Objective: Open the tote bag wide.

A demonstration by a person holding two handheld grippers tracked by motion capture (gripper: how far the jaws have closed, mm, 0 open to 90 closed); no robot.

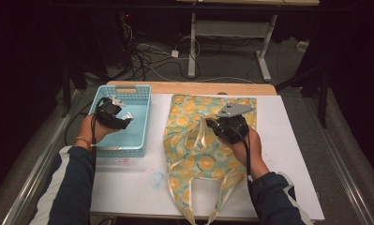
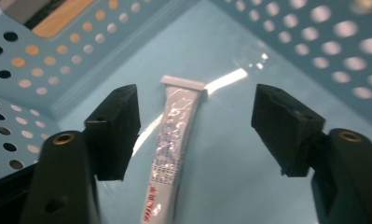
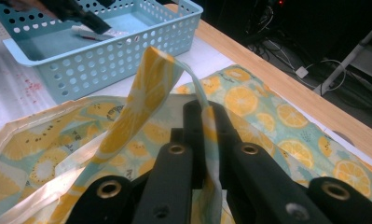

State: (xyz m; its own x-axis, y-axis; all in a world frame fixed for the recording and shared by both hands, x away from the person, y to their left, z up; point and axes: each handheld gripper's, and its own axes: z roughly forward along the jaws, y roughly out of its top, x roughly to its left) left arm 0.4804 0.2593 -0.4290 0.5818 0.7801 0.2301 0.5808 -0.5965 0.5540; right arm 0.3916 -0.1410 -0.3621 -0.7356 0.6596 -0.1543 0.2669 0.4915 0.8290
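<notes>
Left gripper [image 2: 195,135], fingers spread, straddles tube [image 2: 172,154]: light, slick, squashy; grip mid-body. Right gripper [image 3: 204,140] pinches limp bag handle [image 3: 146,88].

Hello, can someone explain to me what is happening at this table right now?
A person works with a gripper in each hand. The left gripper is open inside the blue basket, its jaws on either side of a small white tube lying on the basket floor, not yet gripped. The right gripper is shut on a handle strap of the orange-print fabric bag, lifting it off the table.
</notes>
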